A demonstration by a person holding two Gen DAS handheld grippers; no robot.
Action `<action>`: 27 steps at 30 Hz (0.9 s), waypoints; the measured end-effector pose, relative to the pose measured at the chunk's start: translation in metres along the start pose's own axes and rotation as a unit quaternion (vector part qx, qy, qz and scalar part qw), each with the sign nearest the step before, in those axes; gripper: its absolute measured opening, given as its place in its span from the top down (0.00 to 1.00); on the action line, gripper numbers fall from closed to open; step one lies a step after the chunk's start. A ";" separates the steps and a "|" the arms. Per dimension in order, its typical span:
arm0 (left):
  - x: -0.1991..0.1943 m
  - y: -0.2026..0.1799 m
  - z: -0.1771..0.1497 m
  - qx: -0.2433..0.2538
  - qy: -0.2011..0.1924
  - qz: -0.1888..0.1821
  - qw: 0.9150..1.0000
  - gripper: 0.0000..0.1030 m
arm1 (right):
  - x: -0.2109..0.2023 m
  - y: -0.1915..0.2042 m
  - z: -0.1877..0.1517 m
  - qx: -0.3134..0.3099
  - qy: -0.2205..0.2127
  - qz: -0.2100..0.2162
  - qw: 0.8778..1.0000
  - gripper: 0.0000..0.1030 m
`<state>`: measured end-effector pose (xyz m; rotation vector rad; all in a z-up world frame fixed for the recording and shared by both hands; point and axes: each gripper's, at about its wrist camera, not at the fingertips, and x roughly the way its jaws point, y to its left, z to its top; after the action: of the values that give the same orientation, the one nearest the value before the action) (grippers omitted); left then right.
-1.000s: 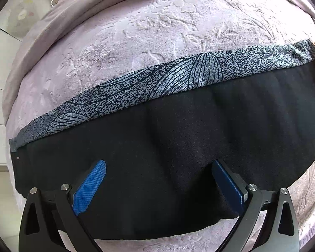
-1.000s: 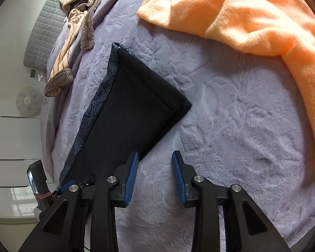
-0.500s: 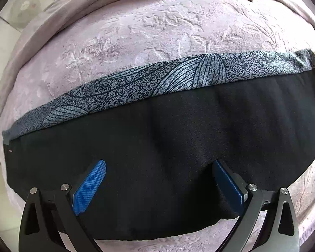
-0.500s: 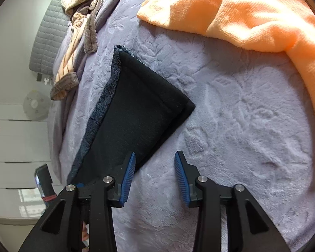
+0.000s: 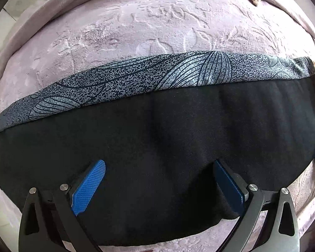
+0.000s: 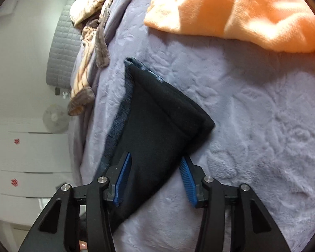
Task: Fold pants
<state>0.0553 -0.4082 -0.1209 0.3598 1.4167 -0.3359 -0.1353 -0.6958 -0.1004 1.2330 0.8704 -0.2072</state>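
A plush lilac bedspread (image 6: 262, 126) embossed with leaves covers the bed. An orange towel (image 6: 241, 10) lies bunched at its far side, a striped beige garment (image 6: 90, 31) beside a quilted grey headboard (image 6: 61, 52). White drawers (image 6: 31, 153) and a fan (image 6: 54, 117) stand beyond.

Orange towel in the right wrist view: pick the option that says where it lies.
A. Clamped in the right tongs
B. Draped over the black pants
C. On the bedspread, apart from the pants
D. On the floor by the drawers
C: the orange towel lies on the lilac bedspread, with bare bedspread between it and the black pants.
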 end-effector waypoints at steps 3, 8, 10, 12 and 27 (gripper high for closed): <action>0.004 0.002 0.002 0.003 0.002 0.000 1.000 0.00 | 0.002 -0.007 -0.001 -0.003 -0.006 0.007 1.000 0.51; -0.001 0.000 0.008 0.008 0.000 -0.003 1.000 0.02 | 0.023 -0.012 0.013 0.045 -0.015 0.081 0.996 0.52; -0.015 -0.002 0.010 0.005 -0.011 0.000 1.000 0.24 | 0.029 -0.013 0.016 0.071 -0.014 0.116 0.991 0.79; -0.035 -0.002 0.013 0.010 -0.034 0.004 0.999 0.33 | 0.027 -0.006 0.016 0.070 -0.016 0.143 0.987 0.87; -0.010 -0.051 0.017 0.075 -0.077 -0.023 0.994 0.31 | 0.016 0.068 0.003 -0.057 -0.007 0.118 0.991 0.88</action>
<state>0.0468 -0.4615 -0.1112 0.4152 1.2539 -0.4980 -0.0843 -0.6688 -0.0611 1.2153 0.7078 0.0244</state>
